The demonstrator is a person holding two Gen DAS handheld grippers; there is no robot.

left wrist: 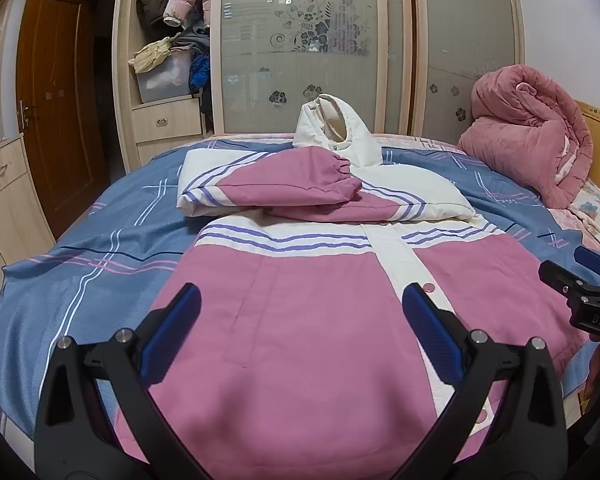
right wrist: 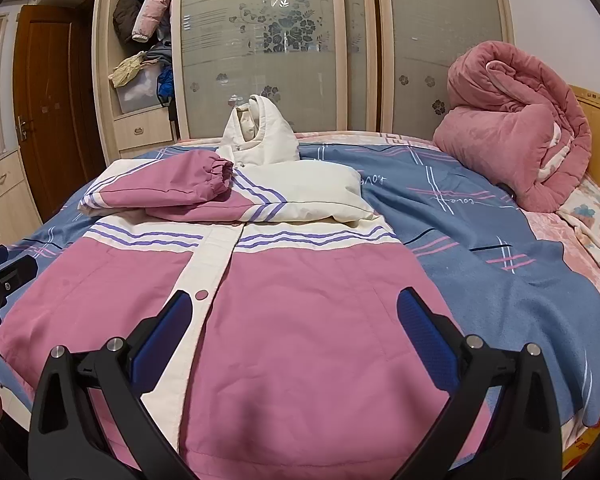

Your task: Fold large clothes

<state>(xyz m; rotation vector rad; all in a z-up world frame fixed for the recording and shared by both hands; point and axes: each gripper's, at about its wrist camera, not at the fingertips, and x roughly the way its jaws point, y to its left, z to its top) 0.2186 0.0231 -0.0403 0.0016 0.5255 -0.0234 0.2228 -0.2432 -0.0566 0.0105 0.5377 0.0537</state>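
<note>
1. A padded pink-and-cream jacket (left wrist: pixel 300 320) lies front-up on the blue fleece blanket (left wrist: pixel 80 280), which serves as the landmark here; the jacket fills the blanket's middle, smooth woven shell, thin purple stripes across the chest.
2. Both sleeves (left wrist: pixel 292 184) are folded across the chest, the top one ending in a gathered elastic cuff.
3. The quilted cream hood (left wrist: pixel 336 128) stands upright at the blanket's far edge.
4. The left gripper (left wrist: pixel 300 336) hovers over the hem at the blanket's near edge, its ribbed blue pads spread wide, holding nothing.
5. The right gripper (right wrist: pixel 296 336) is likewise spread and empty over the hem.
6. A rolled plush pink quilt (right wrist: pixel 516 128) sits beyond the blanket's far right corner.
</note>
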